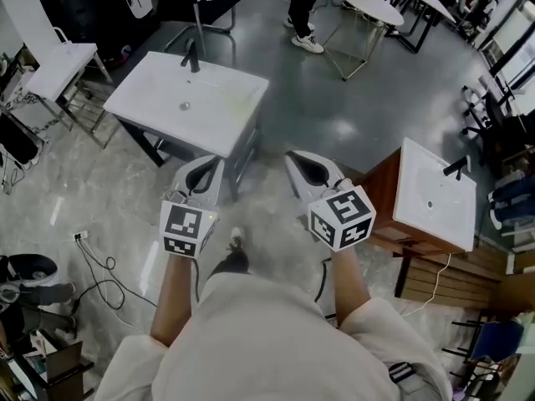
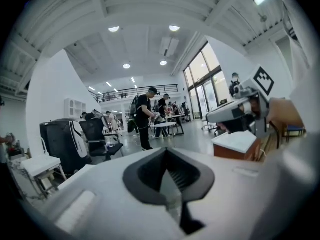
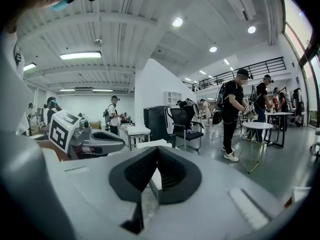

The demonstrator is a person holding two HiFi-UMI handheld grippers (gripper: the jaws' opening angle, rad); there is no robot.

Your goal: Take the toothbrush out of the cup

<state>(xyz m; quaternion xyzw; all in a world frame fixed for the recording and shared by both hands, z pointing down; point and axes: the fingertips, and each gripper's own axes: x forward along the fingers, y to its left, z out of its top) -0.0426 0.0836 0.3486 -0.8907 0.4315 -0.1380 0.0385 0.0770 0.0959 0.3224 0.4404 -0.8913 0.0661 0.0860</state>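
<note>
No toothbrush or cup shows in any view. In the head view my left gripper [image 1: 207, 164] and right gripper [image 1: 299, 159] are held side by side in the air above the grey floor, both shut and empty. They point toward a white sink counter [image 1: 209, 115] with a black faucet [image 1: 192, 57]. The left gripper view looks along its own closed jaws [image 2: 167, 153], with the right gripper [image 2: 235, 111] at its right. In the right gripper view its jaws [image 3: 157, 153] are closed on nothing, and the left gripper [image 3: 100, 141] is at the left.
A second white sink on a wooden cabinet [image 1: 435, 195] stands at the right. A round white table [image 1: 372, 7], a black chair [image 1: 201, 2] and a standing person [image 1: 305, 15] are farther off. Cables [image 1: 100, 278] lie on the floor at left, near a white chair [image 1: 58, 65].
</note>
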